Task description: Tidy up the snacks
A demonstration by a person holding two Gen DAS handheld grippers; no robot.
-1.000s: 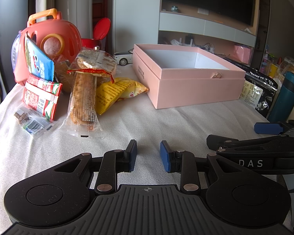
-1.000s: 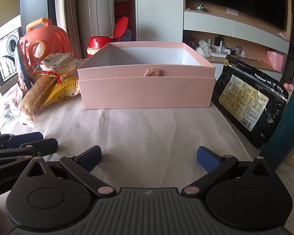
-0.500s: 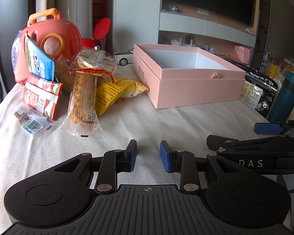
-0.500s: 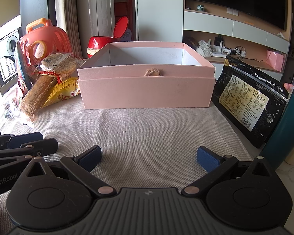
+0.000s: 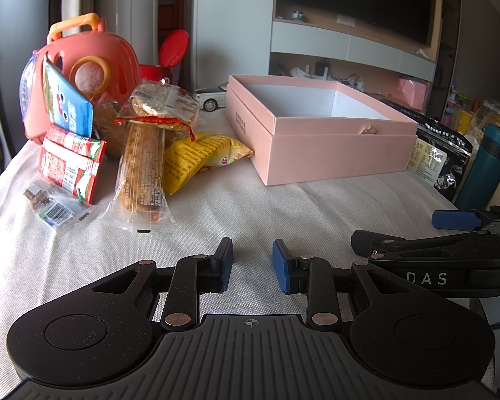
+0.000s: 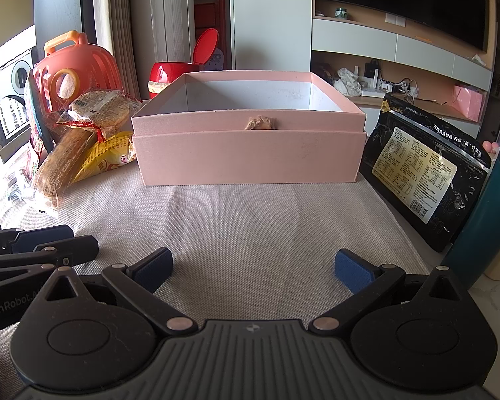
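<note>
An open, empty pink box [image 5: 336, 153] [image 6: 250, 153] stands on the cloth-covered table. Left of it lies a pile of snacks: a yellow packet [image 5: 200, 158] [image 6: 108, 156], a long biscuit pack [image 5: 140, 170] [image 6: 61, 160], a round cracker pack [image 5: 165, 106] [image 6: 100, 110], a red-green packet [image 5: 71, 163], a blue packet [image 5: 66, 106] and a small clear packet [image 5: 55, 210]. My left gripper [image 5: 252, 266] is empty, its jaws a small gap apart, low over the cloth in front of the snacks. My right gripper [image 6: 252, 266] is wide open and empty in front of the box.
A coral toy case [image 5: 83, 66] stands behind the snacks, with a red bin [image 6: 170, 76] and a toy car [image 5: 211, 98] further back. A black pouch [image 6: 423, 173] leans right of the box beside a teal flask [image 5: 486, 166]. Each gripper shows at the other view's edge.
</note>
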